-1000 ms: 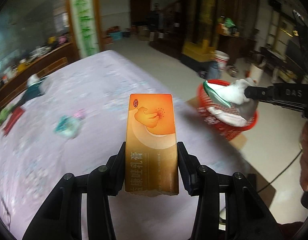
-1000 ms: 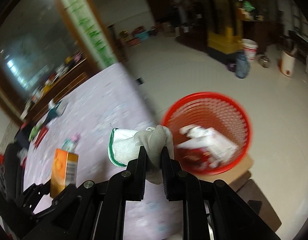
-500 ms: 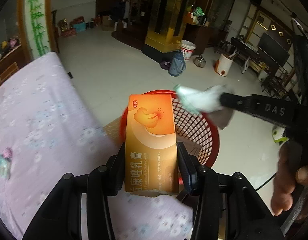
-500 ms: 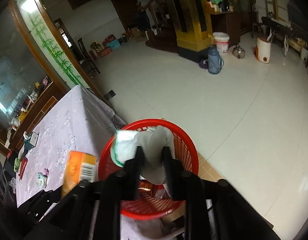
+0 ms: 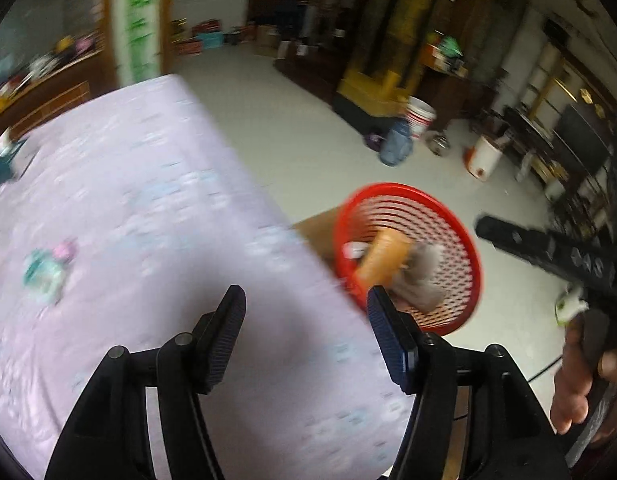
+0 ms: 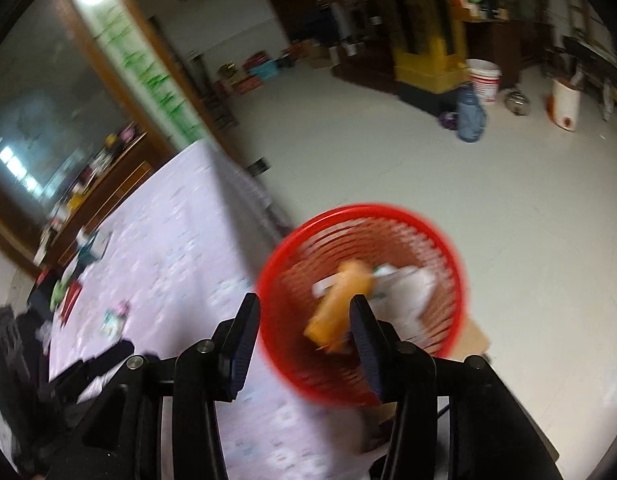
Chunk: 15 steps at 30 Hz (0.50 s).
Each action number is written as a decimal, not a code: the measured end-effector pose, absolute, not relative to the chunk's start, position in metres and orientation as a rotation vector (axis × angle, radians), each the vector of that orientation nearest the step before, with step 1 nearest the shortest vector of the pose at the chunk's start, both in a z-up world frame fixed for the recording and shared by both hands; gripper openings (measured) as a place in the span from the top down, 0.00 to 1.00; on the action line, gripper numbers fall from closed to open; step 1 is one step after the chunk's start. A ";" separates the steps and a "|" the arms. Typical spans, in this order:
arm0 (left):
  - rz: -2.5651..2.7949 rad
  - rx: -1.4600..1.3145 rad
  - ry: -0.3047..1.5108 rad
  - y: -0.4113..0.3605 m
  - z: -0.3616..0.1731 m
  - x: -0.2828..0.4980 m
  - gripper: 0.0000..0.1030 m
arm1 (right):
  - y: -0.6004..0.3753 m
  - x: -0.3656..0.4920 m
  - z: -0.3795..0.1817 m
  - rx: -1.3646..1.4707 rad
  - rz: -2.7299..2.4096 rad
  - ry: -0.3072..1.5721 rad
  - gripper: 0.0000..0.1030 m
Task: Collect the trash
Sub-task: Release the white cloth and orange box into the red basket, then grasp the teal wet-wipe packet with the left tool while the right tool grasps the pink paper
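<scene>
A round red plastic mesh basket stands on the pale tiled floor beside the corner of a table draped in a lilac floral cloth. Inside the basket an orange cardboard box lies tilted, with a crumpled grey-white cloth glove touching it on the side away from the table; white scraps of paper lie in there too. The left gripper hangs over the table corner nearest the basket, its black ribbed fingers spread wide with nothing between them. The right gripper is above the basket's table-side rim, its jaws likewise parted and empty; from the left camera it appears as a black bar beyond the basket, held by a person's hand. On the cloth, well away from the basket, sits a small crumpled teal-and-pink wrapper. Both views are blurred.
</scene>
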<state>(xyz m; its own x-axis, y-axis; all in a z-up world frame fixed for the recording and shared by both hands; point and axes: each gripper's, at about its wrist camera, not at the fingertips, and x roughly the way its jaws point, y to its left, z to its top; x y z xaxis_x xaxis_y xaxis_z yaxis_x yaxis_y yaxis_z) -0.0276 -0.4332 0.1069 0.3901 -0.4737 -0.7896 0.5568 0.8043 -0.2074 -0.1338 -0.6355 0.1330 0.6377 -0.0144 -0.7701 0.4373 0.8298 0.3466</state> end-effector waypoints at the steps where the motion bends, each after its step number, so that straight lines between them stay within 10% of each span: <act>1: -0.620 0.064 0.981 -0.413 0.107 -0.021 0.40 | -0.624 -0.129 0.133 0.540 -0.244 0.857 0.51; 15: -0.161 -0.446 1.176 -0.200 0.057 0.094 0.40 | -0.529 -0.103 0.125 0.454 -0.097 0.938 0.52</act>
<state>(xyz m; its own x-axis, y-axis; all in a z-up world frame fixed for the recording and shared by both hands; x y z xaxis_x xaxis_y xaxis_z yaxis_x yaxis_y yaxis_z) 0.0945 -0.1999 0.0571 0.3849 -0.3503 -0.8539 -0.1081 0.9017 -0.4186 -0.1031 -0.5285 0.1254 0.5945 0.1140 -0.7960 0.2746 0.9016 0.3342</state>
